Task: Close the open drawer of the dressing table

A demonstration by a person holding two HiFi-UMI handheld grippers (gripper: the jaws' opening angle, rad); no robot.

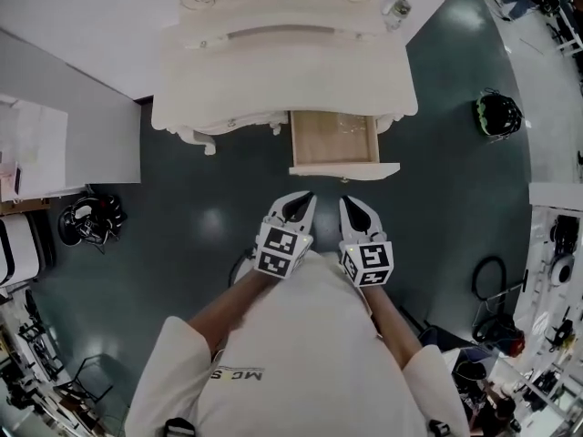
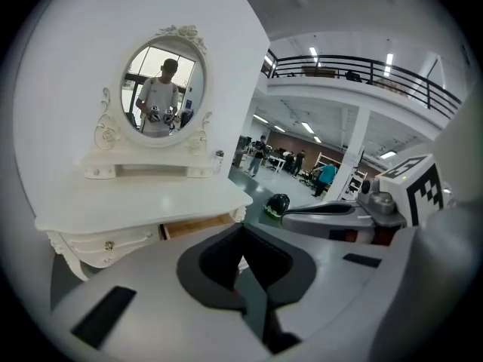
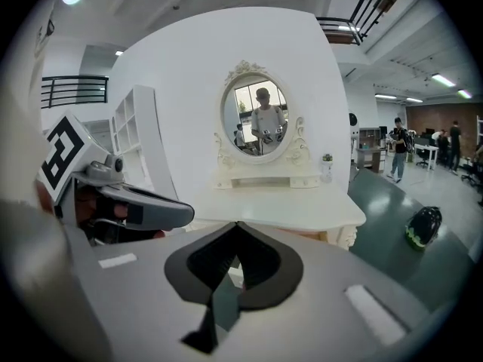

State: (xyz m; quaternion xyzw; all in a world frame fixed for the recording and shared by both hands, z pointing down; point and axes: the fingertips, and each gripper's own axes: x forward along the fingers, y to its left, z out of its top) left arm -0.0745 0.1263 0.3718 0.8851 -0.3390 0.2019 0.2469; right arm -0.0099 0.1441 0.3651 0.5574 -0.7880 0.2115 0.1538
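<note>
The white dressing table [image 1: 273, 71] stands against the wall ahead. Its wooden drawer [image 1: 333, 138] on the right side is pulled out, and its white front [image 1: 344, 168] faces me. My left gripper [image 1: 306, 198] and right gripper [image 1: 347, 202] hover side by side just short of that front, apart from it. Both are shut with nothing between their jaws. In the left gripper view the drawer [image 2: 198, 225] shows under the tabletop, beyond the shut jaw tips [image 2: 241, 231]. The right gripper view shows the table edge [image 3: 302, 216] past its own shut tips [image 3: 238, 226].
An oval mirror [image 3: 259, 116] tops the table, with a small bottle [image 1: 397, 9] at its right. A black-and-green helmet [image 1: 498, 115] lies on the dark floor to the right, a black helmet [image 1: 89, 220] to the left. Cables [image 1: 492, 279] and shelving crowd the right side.
</note>
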